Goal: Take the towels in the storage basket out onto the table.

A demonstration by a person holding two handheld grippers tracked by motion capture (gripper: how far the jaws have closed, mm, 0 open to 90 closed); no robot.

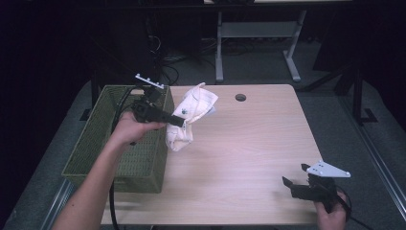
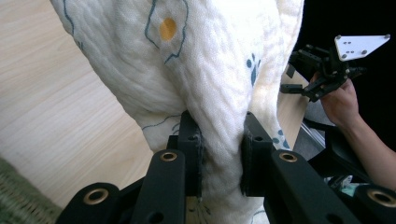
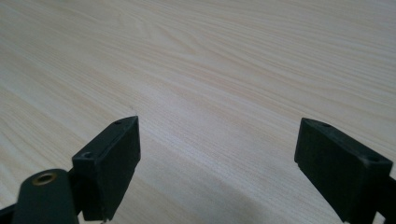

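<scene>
The left gripper (image 1: 184, 120) is squeezed tight on a white cloth (image 1: 191, 115). In the left gripper view its 2 jaws pinch a fold of the cloth (image 2: 205, 79) between them. The cloth hangs in the air at the upper left of the high view, just right of the green basket (image 1: 119, 158) and above the table (image 1: 249, 153). Its lower end comes close to the table.

The right gripper (image 1: 294, 179) sits low at the lower right of the high view, near the table's front edge. Its jaws stand wide apart and hold nothing. In the right gripper view, bare wood (image 3: 210, 70) lies between them.

The middle and right of the table are open. A small round hole (image 1: 240, 97) is near the far edge.

The cloth is soft and bumpy, bunched up, with thin blue lines, small blue marks and 1 yellow dot (image 2: 168, 29).
</scene>
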